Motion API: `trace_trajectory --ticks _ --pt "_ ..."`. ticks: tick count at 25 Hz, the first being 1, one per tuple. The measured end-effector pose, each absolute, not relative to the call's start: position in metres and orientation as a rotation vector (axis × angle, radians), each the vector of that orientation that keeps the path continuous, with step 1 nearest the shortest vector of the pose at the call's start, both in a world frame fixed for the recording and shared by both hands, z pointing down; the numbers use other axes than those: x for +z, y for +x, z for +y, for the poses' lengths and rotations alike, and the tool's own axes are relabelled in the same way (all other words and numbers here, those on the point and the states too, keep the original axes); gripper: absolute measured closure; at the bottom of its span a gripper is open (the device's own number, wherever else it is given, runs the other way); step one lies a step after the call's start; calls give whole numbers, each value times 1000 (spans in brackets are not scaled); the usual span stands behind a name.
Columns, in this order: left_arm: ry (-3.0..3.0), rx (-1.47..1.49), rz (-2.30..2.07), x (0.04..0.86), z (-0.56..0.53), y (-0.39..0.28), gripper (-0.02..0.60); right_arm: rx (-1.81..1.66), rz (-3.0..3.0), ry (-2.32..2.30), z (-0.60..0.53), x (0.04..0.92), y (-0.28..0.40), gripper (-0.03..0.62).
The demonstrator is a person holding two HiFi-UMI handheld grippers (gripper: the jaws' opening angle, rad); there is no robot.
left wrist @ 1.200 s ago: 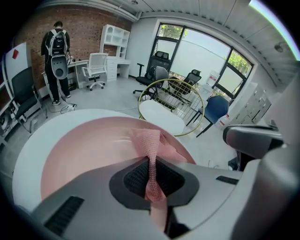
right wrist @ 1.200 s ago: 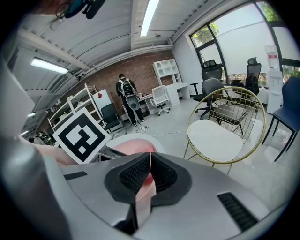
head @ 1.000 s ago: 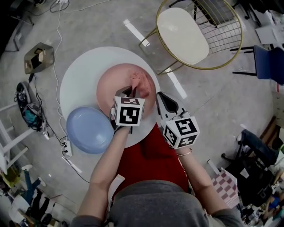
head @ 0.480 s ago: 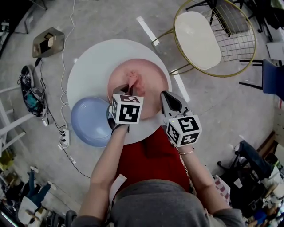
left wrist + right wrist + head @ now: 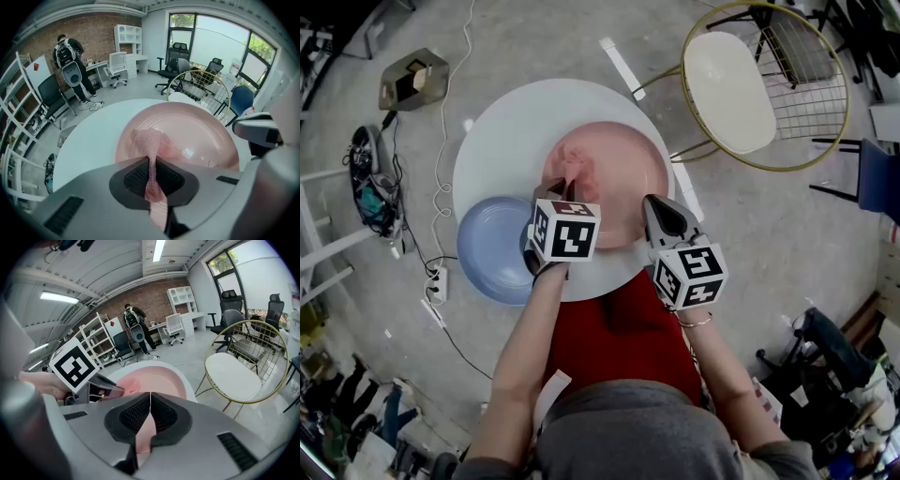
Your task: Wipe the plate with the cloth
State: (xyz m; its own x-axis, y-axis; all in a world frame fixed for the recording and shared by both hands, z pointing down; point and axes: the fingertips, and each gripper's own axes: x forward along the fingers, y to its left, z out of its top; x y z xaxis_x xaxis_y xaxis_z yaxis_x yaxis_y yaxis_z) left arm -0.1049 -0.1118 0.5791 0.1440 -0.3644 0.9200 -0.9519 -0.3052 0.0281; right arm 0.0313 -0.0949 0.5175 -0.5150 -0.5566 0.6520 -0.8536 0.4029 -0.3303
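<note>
The cloth [image 5: 149, 140] is a coarse, open-knit fabric, rough against the smooth, glossy plate [image 5: 201, 136], which catches a glint of light. The table [image 5: 502, 141] looks smooth and matt, and the chair [image 5: 729, 89] has a shiny metal wire frame. The left gripper [image 5: 151, 161] is matt grey plastic with black ribbed pads [image 5: 136, 177].

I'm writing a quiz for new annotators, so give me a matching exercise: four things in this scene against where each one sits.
Things:
1. pink knitted cloth
2. pink round plate
3. blue round plate
4. gold wire chair with white seat

Places:
A. overhanging the edge of the white round table
B. on the floor, off the table
C. pinched in the left tongs
D. on the table, under the cloth

Pairs: 1-C, 2-D, 3-A, 4-B
</note>
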Motion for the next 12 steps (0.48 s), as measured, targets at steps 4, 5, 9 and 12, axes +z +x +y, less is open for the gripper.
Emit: trace_trajectory --ticks 4,5,9,12 --pt "1763 1161 -1295 576 -112 -115 548 906 -2224 1201 -94 518 28 565" --pt "1760 1167 -1300 575 -112 -117 548 907 -2226 1200 -93 518 27 565" --pt "1751 1195 -1317 573 -107 -129 548 907 -2233 1192 -92 517 23 565" --pt "1752 1231 -1334 570 -105 -138 548 906 -2237 1191 -91 516 20 565"
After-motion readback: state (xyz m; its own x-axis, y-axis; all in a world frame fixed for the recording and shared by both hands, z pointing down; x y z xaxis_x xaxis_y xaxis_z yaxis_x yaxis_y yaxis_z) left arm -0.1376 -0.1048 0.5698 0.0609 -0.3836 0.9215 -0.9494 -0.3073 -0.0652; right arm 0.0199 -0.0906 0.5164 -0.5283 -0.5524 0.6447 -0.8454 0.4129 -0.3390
